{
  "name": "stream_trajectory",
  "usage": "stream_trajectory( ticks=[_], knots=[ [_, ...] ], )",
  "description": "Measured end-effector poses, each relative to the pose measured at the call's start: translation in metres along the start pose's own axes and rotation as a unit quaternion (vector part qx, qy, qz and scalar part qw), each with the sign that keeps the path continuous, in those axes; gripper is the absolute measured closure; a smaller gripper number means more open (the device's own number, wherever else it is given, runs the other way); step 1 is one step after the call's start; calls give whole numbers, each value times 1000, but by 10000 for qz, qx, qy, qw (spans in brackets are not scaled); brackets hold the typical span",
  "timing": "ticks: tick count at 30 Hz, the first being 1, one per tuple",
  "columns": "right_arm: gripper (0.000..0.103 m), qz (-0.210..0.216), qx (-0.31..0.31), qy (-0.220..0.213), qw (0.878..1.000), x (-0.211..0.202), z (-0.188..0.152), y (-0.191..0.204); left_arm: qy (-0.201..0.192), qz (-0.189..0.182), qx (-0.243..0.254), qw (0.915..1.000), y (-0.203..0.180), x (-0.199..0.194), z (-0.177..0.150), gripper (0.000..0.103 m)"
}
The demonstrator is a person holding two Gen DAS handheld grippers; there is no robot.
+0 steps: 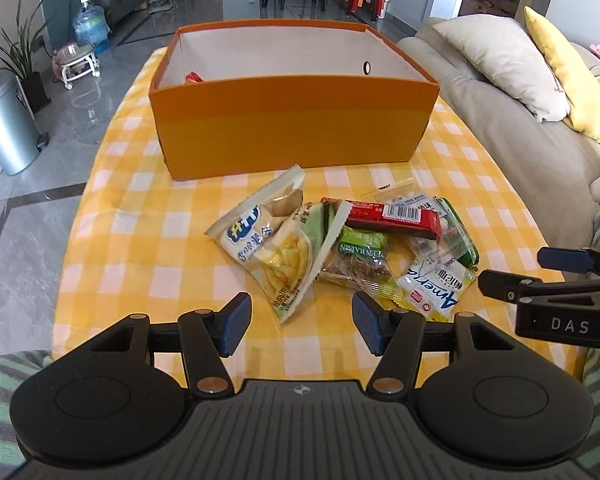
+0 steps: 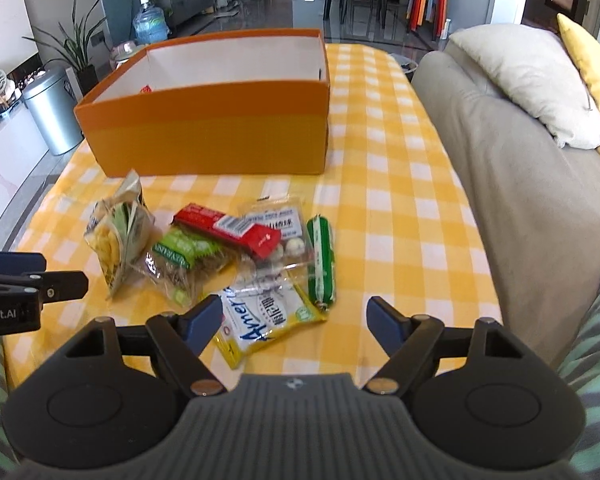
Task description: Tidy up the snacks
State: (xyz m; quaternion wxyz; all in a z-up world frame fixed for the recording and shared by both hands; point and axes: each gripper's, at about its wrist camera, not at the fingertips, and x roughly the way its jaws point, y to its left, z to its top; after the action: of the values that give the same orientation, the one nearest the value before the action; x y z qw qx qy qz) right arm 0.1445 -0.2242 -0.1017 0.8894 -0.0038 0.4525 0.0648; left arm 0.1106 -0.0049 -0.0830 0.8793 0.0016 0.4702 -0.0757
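Snacks lie in a loose heap on the yellow checked tablecloth (image 1: 140,200), just in front of me, and behind them stands the orange box (image 1: 292,120) with its top open. Inside the box, at its far left corner, I see one small red packet (image 1: 194,77); the rest of its white inside is hidden by the front wall.

My left gripper (image 1: 300,326) has its jaws standing wide, with nothing between them. It hangs over the near edge of the heap, close to the corn snack bag (image 1: 272,248) that lies tilted against the raisin packet (image 1: 360,258).

My right gripper (image 2: 294,320) is also wide, and no thing is pressed by its pads. Between its fingers, lower on the cloth, I see the white and yellow packet (image 2: 268,320) with blue letters. Beside this packet lies the green sausage stick (image 2: 321,264), and further back the red box (image 2: 232,228) rests on a clear bag of small white balls (image 2: 284,236).

A beige sofa (image 2: 500,160) with cushions stands to the right of the table.
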Motion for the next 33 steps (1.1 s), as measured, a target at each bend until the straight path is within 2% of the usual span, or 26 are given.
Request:
stream_trajectory(
  ticks=[3, 6, 13, 23, 27, 33],
  knots=[
    [27, 27, 21, 82, 10000, 5, -1, 0, 24, -113, -85, 9999, 1, 2, 0, 34],
    [29, 53, 36, 110, 9999, 10, 0, -1, -19, -164, -216, 9996, 3, 4, 3, 29],
    [34, 187, 69, 145, 9997, 19, 8, 4, -138, 39, -399, 9991, 10, 17, 15, 29],
    [54, 719, 23, 243, 9971, 38, 27, 37, -298, 89, -1083, 9936, 40, 26, 28, 30],
    [59, 827, 32, 292, 9961, 48, 36, 46, -192, 89, -1199, 9926, 47, 35, 33, 30],
    [59, 877, 168, 421, 9951, 66, 46, 54, -78, -115, -1418, 9898, 54, 49, 34, 27]
  ],
)
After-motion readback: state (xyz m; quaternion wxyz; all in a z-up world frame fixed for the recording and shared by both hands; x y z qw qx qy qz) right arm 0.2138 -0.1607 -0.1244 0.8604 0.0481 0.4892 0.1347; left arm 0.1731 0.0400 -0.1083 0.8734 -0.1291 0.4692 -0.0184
